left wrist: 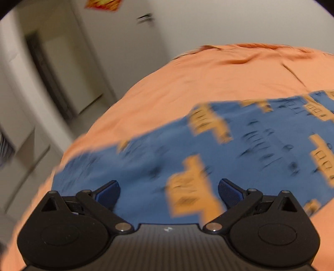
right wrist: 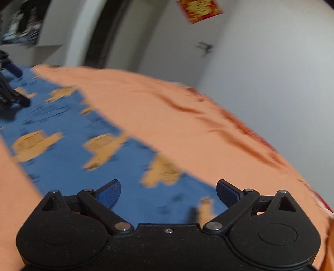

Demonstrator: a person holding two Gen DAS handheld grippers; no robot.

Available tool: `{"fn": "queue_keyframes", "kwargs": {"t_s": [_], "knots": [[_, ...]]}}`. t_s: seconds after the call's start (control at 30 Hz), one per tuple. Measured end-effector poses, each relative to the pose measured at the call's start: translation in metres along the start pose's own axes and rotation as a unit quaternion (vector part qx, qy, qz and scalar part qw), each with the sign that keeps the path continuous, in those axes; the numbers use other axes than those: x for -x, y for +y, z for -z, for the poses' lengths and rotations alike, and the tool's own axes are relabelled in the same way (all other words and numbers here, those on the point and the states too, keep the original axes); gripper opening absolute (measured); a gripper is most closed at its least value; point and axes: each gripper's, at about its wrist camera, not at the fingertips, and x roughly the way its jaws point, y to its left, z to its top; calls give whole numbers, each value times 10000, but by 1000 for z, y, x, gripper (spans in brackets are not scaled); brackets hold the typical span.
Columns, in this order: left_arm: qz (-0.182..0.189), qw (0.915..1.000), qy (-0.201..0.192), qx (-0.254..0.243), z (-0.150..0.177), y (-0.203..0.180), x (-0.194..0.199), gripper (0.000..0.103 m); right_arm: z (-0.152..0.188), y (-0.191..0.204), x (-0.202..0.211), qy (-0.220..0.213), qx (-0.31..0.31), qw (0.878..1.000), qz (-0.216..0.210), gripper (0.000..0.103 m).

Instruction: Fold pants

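Blue pants (left wrist: 187, 150) with an orange print lie flat in a long strip on an orange bedsheet (left wrist: 219, 79). My left gripper (left wrist: 169, 192) is open and empty, just above one end of the pants. My right gripper (right wrist: 168, 192) is open and empty above the other end of the pants (right wrist: 68, 146). The left gripper (right wrist: 10, 87) shows at the far left of the right wrist view, over the far end of the strip. Both views are motion-blurred.
The orange sheet (right wrist: 187, 116) covers the bed, with wrinkles near its far edge. A white wall and door (left wrist: 87, 62) stand beyond the bed. A red and gold paper (right wrist: 198, 8) hangs on the door. Shelving shows at the left (left wrist: 18, 133).
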Motion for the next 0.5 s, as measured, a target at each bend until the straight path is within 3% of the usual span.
{"fn": "queue_keyframes", "kwargs": {"t_s": [0.07, 0.13, 0.2, 0.27, 0.37, 0.47, 0.5], "knots": [[1, 9977, 232, 634, 5, 32, 5, 103, 9, 16, 2, 140, 263, 9995, 101, 100], [-177, 9909, 384, 1281, 10, 64, 13, 103, 12, 5, 5, 188, 116, 9993, 310, 102], [-265, 9797, 250, 1973, 18, 91, 23, 103, 10, -19, -1, 435, -310, 9971, 537, 102], [-175, 9727, -50, 2312, 20, 108, 29, 103, 9, -25, 9, 468, -527, 9952, 676, 100], [-528, 9738, -212, 2203, 7, 115, 13, 103, -15, -10, 10, 163, -616, 9975, 320, 99], [-1239, 9792, 253, 1588, 4, 119, -28, 103, -50, 22, -18, 57, -565, 9978, -348, 100], [-1264, 9794, 330, 1536, 8, 123, -38, 103, -62, 34, -31, 31, -482, 9974, -526, 100]]}}
